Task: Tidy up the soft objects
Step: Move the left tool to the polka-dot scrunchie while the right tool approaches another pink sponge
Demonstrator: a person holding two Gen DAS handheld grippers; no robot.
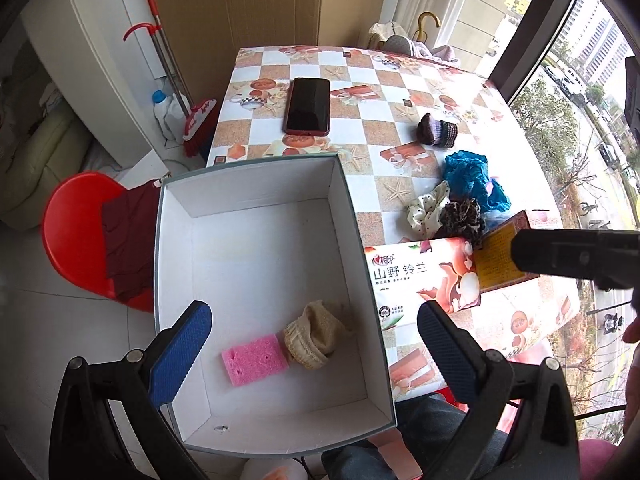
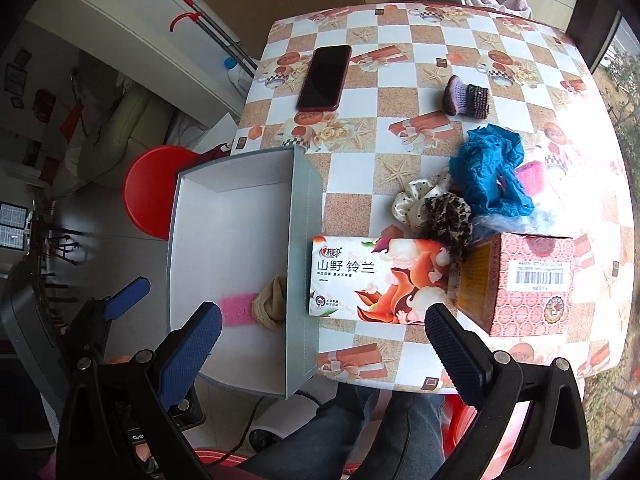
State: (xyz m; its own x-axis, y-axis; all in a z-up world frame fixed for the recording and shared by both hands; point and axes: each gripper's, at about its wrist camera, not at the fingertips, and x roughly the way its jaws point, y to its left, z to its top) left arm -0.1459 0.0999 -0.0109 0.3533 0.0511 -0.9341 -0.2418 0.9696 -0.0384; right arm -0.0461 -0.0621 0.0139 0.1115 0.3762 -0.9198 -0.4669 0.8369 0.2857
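Both grippers point steeply down, jaws wide apart and empty: the left gripper point(image 1: 316, 352) over the open box point(image 1: 362, 248), where a pink sponge point(image 1: 254, 360) touches a beige sock point(image 1: 316, 338); the right gripper point(image 2: 324, 348) above the tissue pack point(image 2: 380, 280).

Two handheld tools, both angled steeply downward.
The left tool point(image 1: 314, 354) has its blue-padded jaws spread wide with nothing gripped. The right tool point(image 2: 322, 350) is likewise fully spread and grips nothing; the person's trousered legs point(image 2: 360, 436) show below.
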